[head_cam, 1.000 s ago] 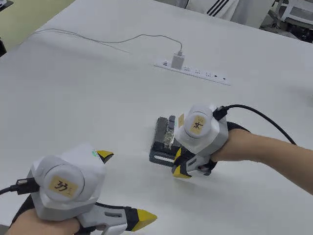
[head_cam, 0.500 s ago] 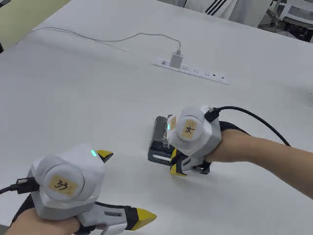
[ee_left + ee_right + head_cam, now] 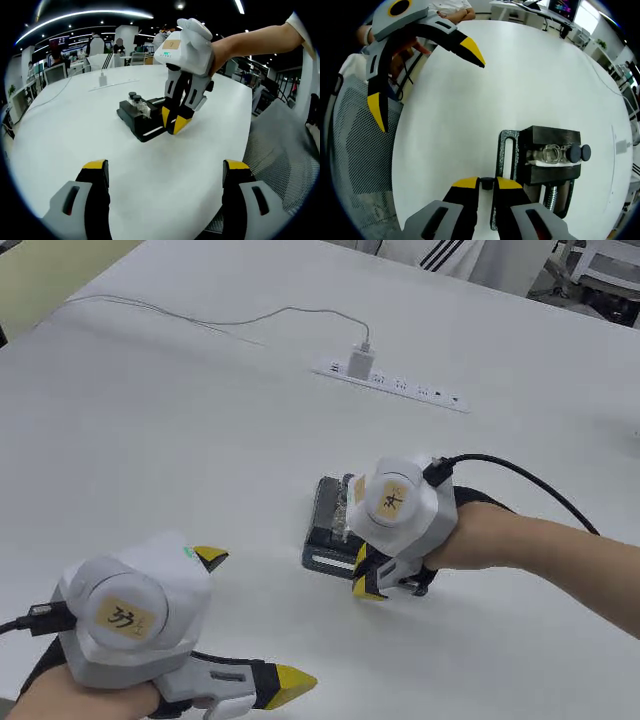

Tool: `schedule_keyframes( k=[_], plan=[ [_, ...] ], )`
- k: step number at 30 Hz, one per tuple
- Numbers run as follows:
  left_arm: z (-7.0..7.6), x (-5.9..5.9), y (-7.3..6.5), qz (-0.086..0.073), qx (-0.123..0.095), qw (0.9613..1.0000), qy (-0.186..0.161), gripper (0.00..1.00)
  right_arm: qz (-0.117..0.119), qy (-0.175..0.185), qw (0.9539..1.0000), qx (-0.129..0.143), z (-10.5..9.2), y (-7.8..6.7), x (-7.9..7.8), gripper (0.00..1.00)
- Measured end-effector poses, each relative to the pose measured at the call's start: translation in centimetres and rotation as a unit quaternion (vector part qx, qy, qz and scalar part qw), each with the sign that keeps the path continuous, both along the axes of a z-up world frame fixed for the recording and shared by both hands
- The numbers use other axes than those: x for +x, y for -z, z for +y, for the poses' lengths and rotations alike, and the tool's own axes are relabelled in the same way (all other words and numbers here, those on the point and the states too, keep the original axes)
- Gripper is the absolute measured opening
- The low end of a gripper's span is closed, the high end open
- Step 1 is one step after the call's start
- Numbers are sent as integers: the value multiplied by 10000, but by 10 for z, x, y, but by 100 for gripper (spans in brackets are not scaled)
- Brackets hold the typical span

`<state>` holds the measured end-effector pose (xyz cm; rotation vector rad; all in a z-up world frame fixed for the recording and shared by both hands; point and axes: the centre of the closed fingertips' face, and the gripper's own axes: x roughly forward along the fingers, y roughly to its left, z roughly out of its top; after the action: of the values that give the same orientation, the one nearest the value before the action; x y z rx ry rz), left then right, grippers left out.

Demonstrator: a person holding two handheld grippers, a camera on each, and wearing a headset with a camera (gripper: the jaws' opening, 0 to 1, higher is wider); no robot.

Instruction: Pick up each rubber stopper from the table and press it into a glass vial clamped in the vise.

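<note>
At 7 o'clock in the head view, the left claw [image 3: 250, 618] hovers over the white counter [image 3: 180, 420], its jaws wide apart and holding nothing. Farther in, the right claw [image 3: 487, 186] points down at the counter, forearm reaching in from 3 o'clock. Its tips are pinched on a small black rubber stopper [image 3: 487, 183]. The vise [image 3: 550, 172] sits at its 2 o'clock and clamps a row of glass vials [image 3: 551, 154]: one open-mouthed, two plugged black. A power strip [image 3: 392, 386] lies toward 12 o'clock.
</note>
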<state>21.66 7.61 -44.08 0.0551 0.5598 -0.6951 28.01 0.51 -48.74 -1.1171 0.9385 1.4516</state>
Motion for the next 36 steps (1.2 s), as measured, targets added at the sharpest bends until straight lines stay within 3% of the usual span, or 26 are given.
schedule_keyframes(
  k=[4, 9, 21, 36],
  plan=[
    [-2, 0, 0, 5, -17, 10000, 16, 93, 15, 77, 10000, 46, -2, -2, 2, 8],
    [-3, 0, 0, 12, -19, 10000, 45, 93, 281, 325, 9986, 304, 5, -5, -3, 8],
    [-4, -1, 2, 37, 1, 10000, 57, 93, 275, 150, 9995, 92, -3, 1, -7, 8],
    [-3, -1, 2, 27, 0, 10000, 64, 93, 256, 148, 9995, 69, -3, 1, -8, 8]
  ],
)
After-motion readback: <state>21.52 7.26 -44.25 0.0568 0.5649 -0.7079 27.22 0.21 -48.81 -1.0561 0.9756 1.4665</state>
